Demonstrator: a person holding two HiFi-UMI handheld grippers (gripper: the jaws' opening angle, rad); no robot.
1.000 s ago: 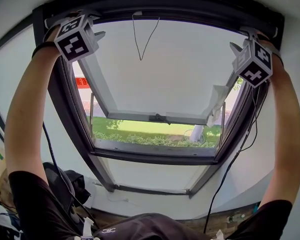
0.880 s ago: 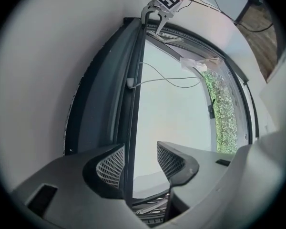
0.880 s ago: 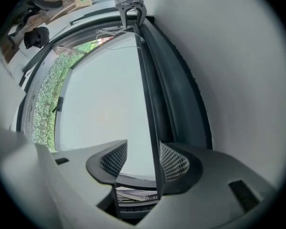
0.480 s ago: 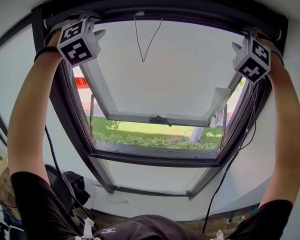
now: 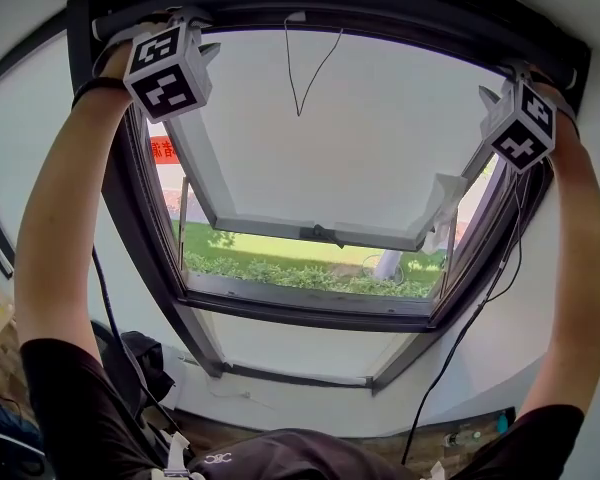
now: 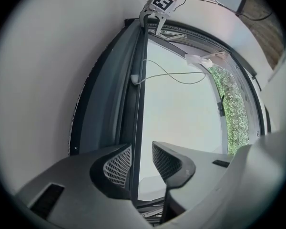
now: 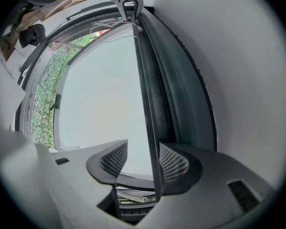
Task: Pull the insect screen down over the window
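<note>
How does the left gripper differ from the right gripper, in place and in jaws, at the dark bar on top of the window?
Place: the left gripper is at the left end of the dark bar, the right gripper at its right end. Jaws: the left gripper's jaws have just been closing and stand narrower; the right gripper's look wider. Shared: both straddle the bar, and neither clamps it yet.

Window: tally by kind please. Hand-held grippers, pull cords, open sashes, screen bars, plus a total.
Hand-held grippers: 2, the left hand-held gripper and the right hand-held gripper
Pull cord: 1
Open sash: 1
Screen bar: 1
Total: 5
</note>
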